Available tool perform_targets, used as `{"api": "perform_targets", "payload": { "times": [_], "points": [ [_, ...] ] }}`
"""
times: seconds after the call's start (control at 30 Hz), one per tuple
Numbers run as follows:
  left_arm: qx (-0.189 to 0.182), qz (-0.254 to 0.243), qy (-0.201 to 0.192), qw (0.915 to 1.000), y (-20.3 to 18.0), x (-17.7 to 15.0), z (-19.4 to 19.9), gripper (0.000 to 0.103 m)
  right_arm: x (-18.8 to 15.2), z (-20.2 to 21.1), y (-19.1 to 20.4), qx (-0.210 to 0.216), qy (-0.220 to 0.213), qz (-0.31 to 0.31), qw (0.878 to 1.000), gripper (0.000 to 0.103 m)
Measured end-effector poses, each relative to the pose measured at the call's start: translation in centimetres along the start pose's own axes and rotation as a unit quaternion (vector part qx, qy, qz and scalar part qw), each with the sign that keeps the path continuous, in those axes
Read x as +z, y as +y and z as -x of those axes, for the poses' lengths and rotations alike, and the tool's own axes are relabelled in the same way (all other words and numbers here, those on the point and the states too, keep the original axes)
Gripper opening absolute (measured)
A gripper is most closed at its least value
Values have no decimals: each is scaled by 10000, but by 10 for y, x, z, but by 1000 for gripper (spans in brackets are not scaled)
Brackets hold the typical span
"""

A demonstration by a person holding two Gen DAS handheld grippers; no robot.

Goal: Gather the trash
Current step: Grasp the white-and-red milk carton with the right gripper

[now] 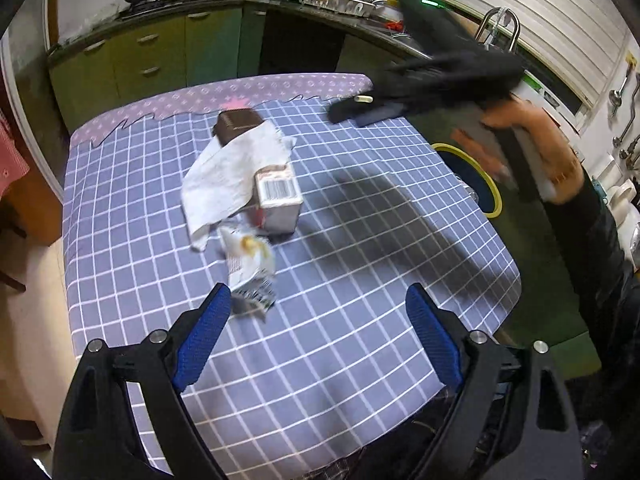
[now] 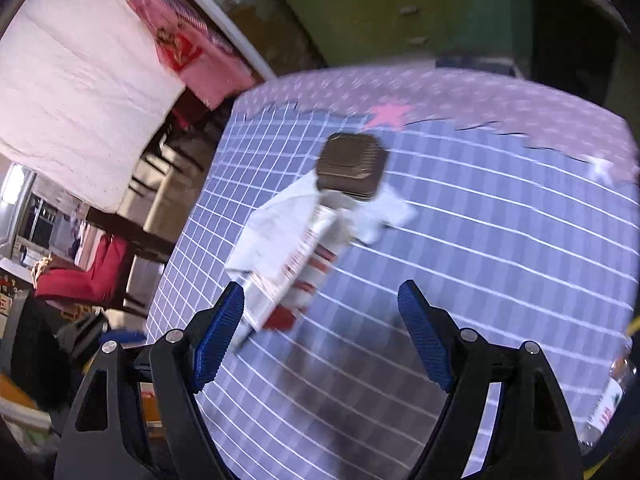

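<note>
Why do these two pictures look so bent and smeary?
Both views bulge from fisheye lenses. Left wrist view: the carton is fairly sharp, the right claw smears, a dark shadow crosses the tablecloth. Right wrist view: the whole table is motion-blurred.

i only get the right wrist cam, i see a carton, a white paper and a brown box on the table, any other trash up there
Observer: Yes, a crumpled wrapper lies just in front of the carton, near the left gripper.
Operator: ok and where's the bin
Observer: A yellow-rimmed bin stands on the floor beside the table, off its right edge in the left wrist view.
Operator: is the left gripper carrying anything
Observer: No, its jaws stand open with nothing between them.
</note>
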State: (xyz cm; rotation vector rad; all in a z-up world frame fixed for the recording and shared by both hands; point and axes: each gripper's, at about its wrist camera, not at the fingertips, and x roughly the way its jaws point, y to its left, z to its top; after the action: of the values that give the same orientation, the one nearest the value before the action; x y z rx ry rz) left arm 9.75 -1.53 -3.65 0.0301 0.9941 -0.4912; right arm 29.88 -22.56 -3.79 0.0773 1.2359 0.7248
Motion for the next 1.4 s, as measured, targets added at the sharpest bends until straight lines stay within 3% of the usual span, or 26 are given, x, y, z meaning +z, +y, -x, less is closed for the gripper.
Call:
{"api": "perform_targets", "payload": {
  "times": [0.13,0.3,0.57,0.83,1.1,1.4],
  "points": [
    [-31,-43,-3,10000,14,-8,2,84,12,-31,13,-189,458,-81,9987,78],
    [-87,-174,-16,9998,18,-13,1,84,-11,-39,33,-311,770,-58,9965,78],
    [-240,-316,-97,9992,19,-17,6,84,-11,-65,64,-892,612,-357,9935,76],
    [-257,-359,-150,9989,21,-23,15,84,-8,-94,68,-1335,862,-485,9861,67],
    [-289,-316,-132,9990,27,-28,16,84,-15,-93,53,-1471,996,-497,9828,44],
    [-353,-298,-42,9989,23,-26,9,84,-58,-57,43,-1611,1185,-16,9798,39]
  ]
}}
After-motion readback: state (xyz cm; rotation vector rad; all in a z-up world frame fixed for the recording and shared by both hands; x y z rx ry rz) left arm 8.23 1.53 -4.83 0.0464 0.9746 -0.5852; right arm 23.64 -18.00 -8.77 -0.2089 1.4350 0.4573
